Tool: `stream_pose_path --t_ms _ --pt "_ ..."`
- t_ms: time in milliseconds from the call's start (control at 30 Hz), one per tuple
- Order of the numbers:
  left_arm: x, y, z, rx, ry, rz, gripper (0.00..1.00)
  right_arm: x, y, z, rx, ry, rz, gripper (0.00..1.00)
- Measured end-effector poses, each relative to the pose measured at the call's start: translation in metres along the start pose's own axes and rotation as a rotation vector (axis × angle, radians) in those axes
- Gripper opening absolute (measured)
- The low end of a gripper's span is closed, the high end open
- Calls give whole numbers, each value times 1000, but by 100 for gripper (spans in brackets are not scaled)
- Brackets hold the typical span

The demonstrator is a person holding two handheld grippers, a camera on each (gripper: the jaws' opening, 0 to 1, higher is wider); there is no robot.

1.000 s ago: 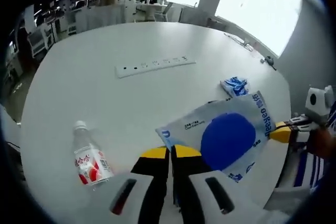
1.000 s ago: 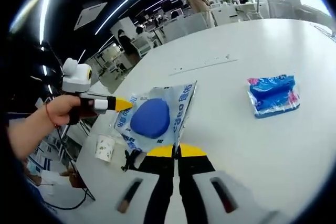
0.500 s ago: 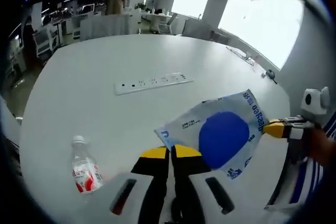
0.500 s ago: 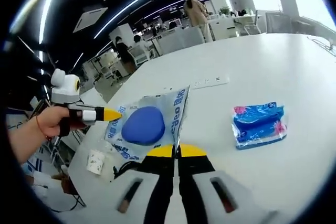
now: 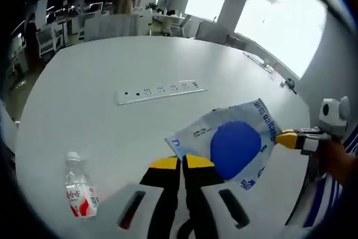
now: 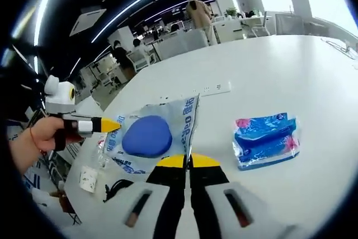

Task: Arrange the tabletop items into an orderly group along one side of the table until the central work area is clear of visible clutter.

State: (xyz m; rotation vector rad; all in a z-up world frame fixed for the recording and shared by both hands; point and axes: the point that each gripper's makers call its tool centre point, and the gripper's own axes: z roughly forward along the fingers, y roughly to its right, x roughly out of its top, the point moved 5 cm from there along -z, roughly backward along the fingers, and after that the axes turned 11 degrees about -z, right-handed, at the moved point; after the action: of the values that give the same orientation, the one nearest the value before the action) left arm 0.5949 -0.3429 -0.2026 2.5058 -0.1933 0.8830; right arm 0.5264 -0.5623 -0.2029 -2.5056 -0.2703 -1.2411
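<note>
Left gripper view showed both grippers (image 5: 180, 162) clamped on the clear plastic bag with a blue circle (image 5: 234, 144); the small plastic water bottle (image 5: 78, 192) and blue packet (image 6: 265, 140) were left on the white counter (image 5: 100, 116).

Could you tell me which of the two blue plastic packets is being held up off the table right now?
The clear packet with the blue disc, pinched by both grippers; the blue wrapped pack lies flat on the table.

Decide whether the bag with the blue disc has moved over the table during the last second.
Yes. Held by both grippers, the bag has shifted away from the blue packet, whose gap to it has widened; in the left gripper view it covers that packet.
</note>
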Motion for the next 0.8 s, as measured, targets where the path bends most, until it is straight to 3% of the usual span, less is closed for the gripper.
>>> stream_pose_path --t_ms 467,800 --pt "-8 -7 42 7 -48 -18 0 -27 21 30 -53 -67 32 0" --pt "-14 -8 62 -1 -71 -34 0 -36 34 41 -71 -87 62 0"
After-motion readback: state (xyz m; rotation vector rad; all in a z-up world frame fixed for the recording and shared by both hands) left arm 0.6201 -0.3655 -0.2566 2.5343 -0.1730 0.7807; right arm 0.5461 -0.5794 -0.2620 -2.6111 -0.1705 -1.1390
